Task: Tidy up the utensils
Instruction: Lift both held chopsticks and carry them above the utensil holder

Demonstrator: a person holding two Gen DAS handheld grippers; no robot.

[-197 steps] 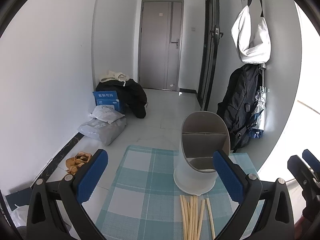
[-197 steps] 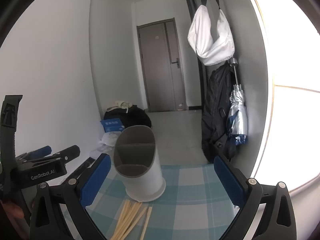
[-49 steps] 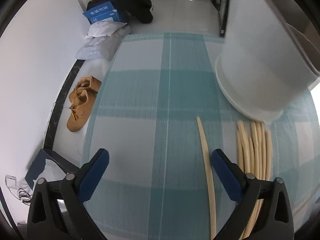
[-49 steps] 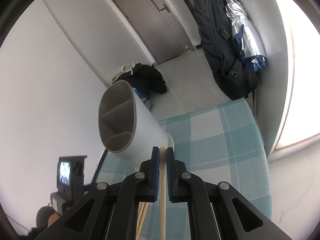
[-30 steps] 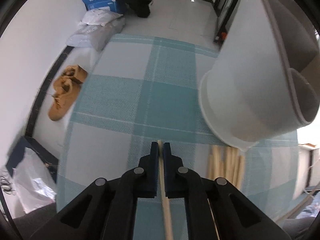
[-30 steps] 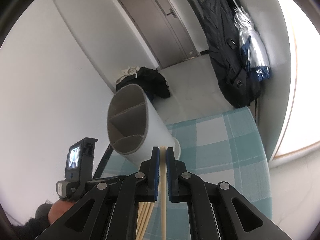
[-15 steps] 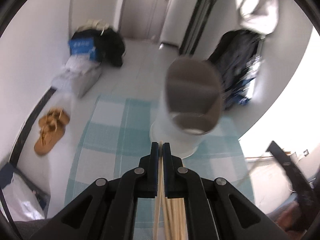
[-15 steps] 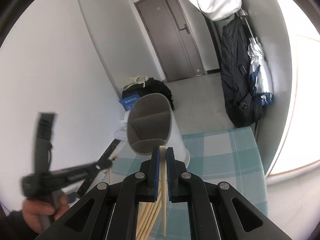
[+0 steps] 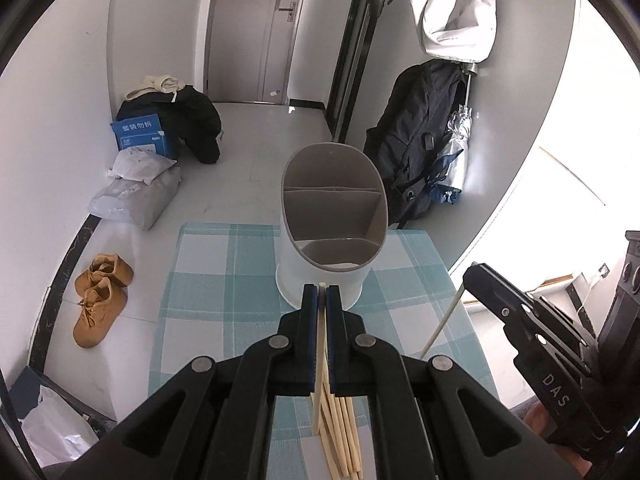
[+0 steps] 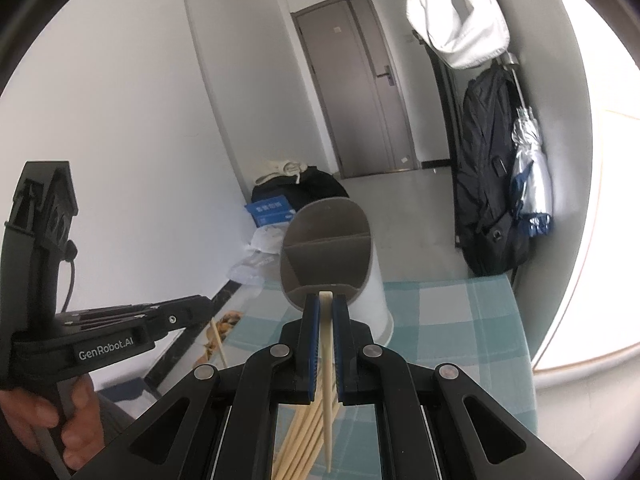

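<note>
A white utensil holder (image 9: 334, 216) with grey divided compartments stands on the teal checked tablecloth (image 9: 208, 300); it also shows in the right wrist view (image 10: 328, 248). My left gripper (image 9: 321, 292) is shut on a pale chopstick (image 9: 319, 360), held above the cloth just in front of the holder. My right gripper (image 10: 326, 300) is shut on another chopstick (image 10: 327, 380), its tip near the holder's rim. Several loose chopsticks (image 9: 340, 432) lie on the cloth below. The right gripper shows at the right of the left wrist view (image 9: 468, 276).
Brown shoes (image 9: 100, 296), a grey bag (image 9: 136, 196) and a blue box (image 9: 140, 132) lie on the floor to the left. A black backpack (image 9: 416, 136) and folded umbrella (image 10: 528, 184) hang by the wall on the right. The table's far edge runs just behind the holder.
Both grippers, each shut on a chopstick, have lifted and levelled out toward the holder's opening. The left view now looks down into the holder.
</note>
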